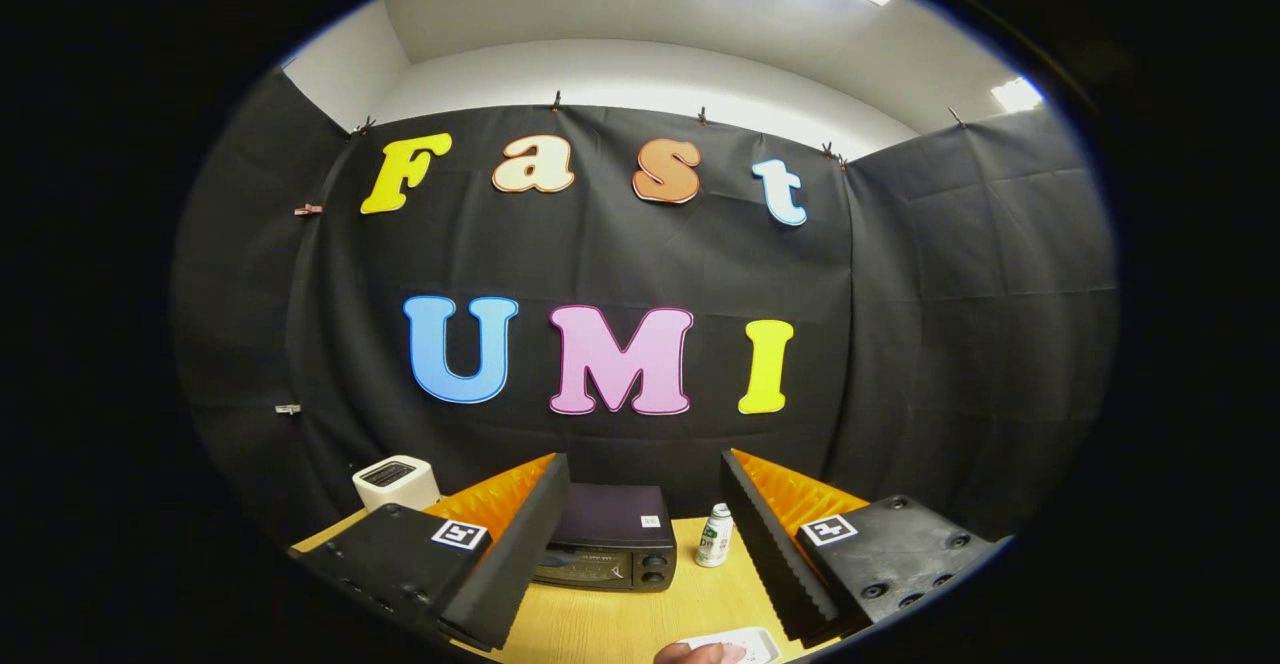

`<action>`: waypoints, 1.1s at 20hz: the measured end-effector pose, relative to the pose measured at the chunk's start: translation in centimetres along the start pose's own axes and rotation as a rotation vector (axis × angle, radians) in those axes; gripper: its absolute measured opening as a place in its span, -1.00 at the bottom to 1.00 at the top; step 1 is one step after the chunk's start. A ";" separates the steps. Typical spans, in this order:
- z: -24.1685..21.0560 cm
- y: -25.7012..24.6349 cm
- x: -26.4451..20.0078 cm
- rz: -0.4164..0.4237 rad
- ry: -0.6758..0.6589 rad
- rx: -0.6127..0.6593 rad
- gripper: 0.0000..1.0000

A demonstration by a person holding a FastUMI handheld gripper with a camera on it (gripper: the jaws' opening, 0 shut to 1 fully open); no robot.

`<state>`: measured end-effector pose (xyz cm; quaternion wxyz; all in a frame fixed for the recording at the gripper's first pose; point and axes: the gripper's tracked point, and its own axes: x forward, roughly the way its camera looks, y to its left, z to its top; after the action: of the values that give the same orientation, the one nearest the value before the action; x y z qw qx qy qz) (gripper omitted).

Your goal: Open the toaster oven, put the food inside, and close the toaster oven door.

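Jaws spread wide, nothing between them; gripper (640, 564) held high over the table (620, 634). Gripper view: toaster oven (610, 539) sits just ahead between the fingers, door looks closed (hard to be sure, partly hidden). Food (700, 653) on a small white plate (750, 641) near the cam, beneath the fingers. Judging by this, nothing done yet: open, load, close all left. White toaster (397, 481) and small bottle (715, 534) flank the oven.
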<state>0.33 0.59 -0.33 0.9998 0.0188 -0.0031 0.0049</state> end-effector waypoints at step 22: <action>-25.9 14.7 14.2 0.102 0.474 0.055 0.97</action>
<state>14.56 16.43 -25.59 0.9701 0.0443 0.2311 0.0596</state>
